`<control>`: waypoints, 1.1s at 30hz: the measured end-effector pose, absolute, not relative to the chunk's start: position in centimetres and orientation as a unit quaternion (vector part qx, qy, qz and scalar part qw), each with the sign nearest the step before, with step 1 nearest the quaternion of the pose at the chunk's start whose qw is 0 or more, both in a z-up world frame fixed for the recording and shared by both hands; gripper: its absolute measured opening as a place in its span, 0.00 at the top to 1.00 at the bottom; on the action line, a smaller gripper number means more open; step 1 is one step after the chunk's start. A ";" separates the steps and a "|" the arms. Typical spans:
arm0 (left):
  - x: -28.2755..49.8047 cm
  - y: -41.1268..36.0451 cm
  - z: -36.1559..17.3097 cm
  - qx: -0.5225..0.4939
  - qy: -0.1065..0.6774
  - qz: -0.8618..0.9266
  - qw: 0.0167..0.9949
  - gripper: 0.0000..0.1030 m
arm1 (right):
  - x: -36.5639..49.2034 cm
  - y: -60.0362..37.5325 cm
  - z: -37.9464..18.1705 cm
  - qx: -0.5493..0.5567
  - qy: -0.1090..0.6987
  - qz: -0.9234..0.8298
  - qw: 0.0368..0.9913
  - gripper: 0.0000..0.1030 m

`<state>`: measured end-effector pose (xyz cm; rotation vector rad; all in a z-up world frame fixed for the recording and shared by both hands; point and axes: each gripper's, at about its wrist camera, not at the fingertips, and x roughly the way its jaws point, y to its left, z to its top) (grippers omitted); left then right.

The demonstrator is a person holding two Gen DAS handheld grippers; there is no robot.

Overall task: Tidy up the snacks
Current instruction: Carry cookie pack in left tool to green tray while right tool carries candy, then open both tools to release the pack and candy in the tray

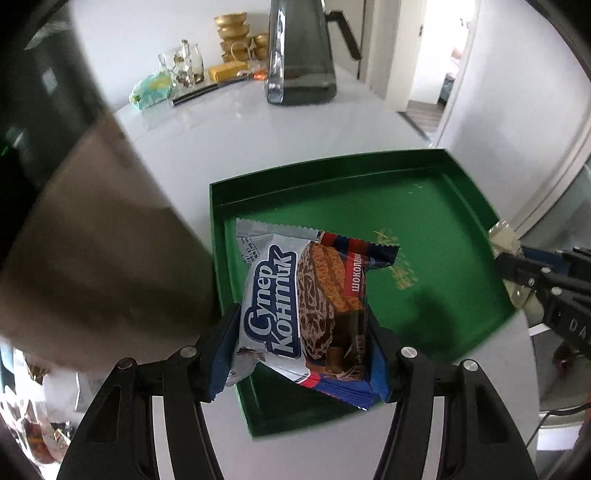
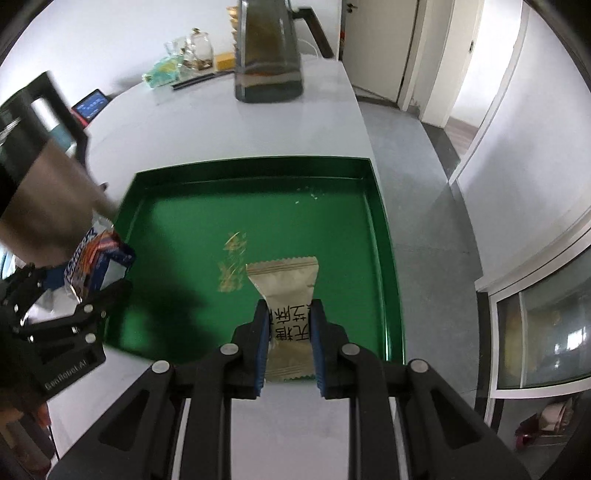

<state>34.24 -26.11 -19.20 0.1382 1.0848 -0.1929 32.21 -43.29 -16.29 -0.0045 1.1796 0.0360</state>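
Note:
A shallow green tray lies on the white table with nothing resting inside it. My left gripper is shut on a blue and white cookie packet, held above the tray's near left corner. The same packet and left gripper show at the tray's left edge in the right wrist view. My right gripper is shut on a beige candy packet with black characters, held over the tray's near right part. The right gripper enters the left wrist view from the right.
A tall dark jug stands at the table's far end, with glassware, gold bowls and a black stick. A big blurred metal cup looms left. Loose snacks lie near left. The table edge and floor run right of the tray.

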 end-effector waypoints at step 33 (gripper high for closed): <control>37.4 -27.9 -23.0 0.067 0.564 -0.078 0.819 0.25 | 35.0 -46.5 -21.1 0.030 0.591 -0.007 0.806 0.09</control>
